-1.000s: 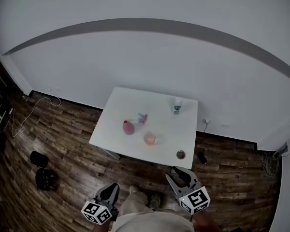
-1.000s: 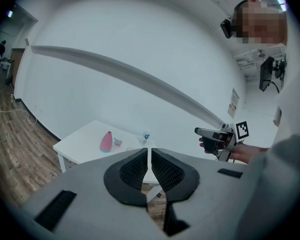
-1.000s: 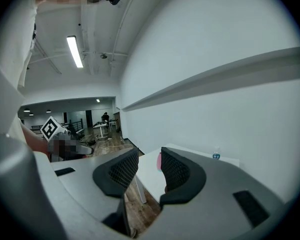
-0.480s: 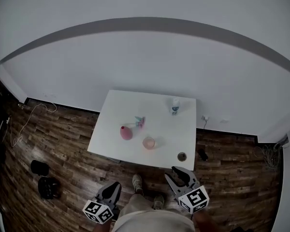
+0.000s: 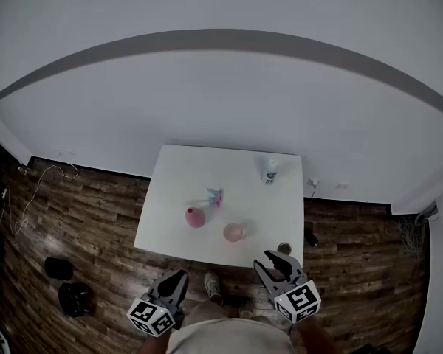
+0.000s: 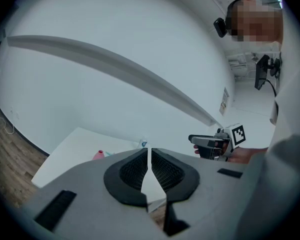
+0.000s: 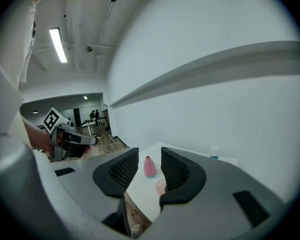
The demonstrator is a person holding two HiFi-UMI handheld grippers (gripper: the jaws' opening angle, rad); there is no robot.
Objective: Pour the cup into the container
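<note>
White bench (image 5: 184, 175), seen from above. The pink cup (image 5: 232, 232) stands close to the near edge, right of a pink vase (image 5: 196, 217). The 2 grippers hover off the near edge, both empty: left gripper (image 5: 180, 276) fingers pressed together, right gripper (image 5: 272, 261) fingers slightly spread.

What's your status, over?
Left gripper shut, right gripper open, both empty. Cup on table, untouched. Nothing blocking it.
</note>
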